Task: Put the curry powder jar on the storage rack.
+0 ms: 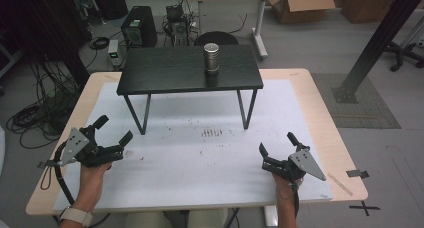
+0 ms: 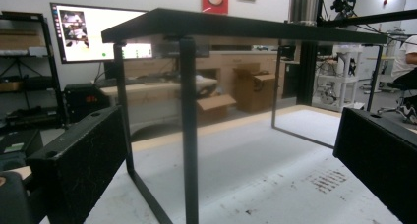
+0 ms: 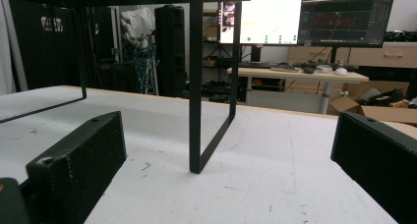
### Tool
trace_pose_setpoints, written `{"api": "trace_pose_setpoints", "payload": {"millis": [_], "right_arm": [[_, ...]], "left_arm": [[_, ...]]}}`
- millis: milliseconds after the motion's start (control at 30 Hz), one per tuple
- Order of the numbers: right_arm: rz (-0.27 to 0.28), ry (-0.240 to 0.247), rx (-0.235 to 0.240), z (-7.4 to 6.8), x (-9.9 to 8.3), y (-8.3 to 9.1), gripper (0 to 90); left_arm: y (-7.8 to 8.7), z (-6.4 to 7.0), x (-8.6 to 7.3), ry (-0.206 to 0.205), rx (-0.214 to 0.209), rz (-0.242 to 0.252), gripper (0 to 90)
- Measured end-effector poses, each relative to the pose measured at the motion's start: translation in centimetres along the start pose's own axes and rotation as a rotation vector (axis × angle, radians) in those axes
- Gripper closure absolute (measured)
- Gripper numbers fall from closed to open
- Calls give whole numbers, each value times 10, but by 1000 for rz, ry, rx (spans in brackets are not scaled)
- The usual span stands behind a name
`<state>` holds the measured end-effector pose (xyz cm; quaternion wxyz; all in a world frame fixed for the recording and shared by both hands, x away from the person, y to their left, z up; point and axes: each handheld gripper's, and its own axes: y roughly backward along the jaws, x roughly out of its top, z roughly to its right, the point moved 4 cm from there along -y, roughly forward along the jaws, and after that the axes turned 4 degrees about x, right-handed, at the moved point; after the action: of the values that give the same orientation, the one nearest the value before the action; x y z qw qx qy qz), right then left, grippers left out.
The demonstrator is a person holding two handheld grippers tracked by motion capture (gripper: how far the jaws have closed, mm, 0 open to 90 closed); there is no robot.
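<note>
My left gripper [image 1: 114, 129] sits low over the white mat [image 1: 200, 158] near the table's left edge, jaws spread wide with nothing between them. My right gripper [image 1: 276, 144] rests near the right front of the mat, jaws likewise parted and empty. The two are well apart, with bare, scuffed mat between them.

Ahead of both stands a small black side table [image 1: 190, 69] on thin metal legs, set on the far half of the mat. In the left gripper view its near leg [image 2: 189, 135] rises straight up between my jaws, and the dark top spans the frame above. In the right gripper view another leg frame [image 3: 196, 101] stands just ahead, slightly left of centre.

On the black top, toward its right rear, I see a metal cylinder [image 1: 211, 57] standing upright, with a shiny, ridged-looking side and a flat top. Its lower part shows in the left gripper view [image 2: 304, 5] above the tabletop edge.

Beyond are monitors [image 3: 260, 18], a desk and cardboard boxes [image 1: 300, 8].
</note>
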<state>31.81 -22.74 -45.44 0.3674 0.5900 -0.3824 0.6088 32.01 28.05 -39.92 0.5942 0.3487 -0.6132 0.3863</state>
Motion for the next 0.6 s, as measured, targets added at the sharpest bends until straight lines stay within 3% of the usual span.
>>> {"api": "trace_pose_setpoints", "payload": {"millis": [600], "right_arm": [[0, 2, -1, 0, 0, 0, 0]], "left_arm": [[7, -8, -35, -7, 40, -39, 3]]}}
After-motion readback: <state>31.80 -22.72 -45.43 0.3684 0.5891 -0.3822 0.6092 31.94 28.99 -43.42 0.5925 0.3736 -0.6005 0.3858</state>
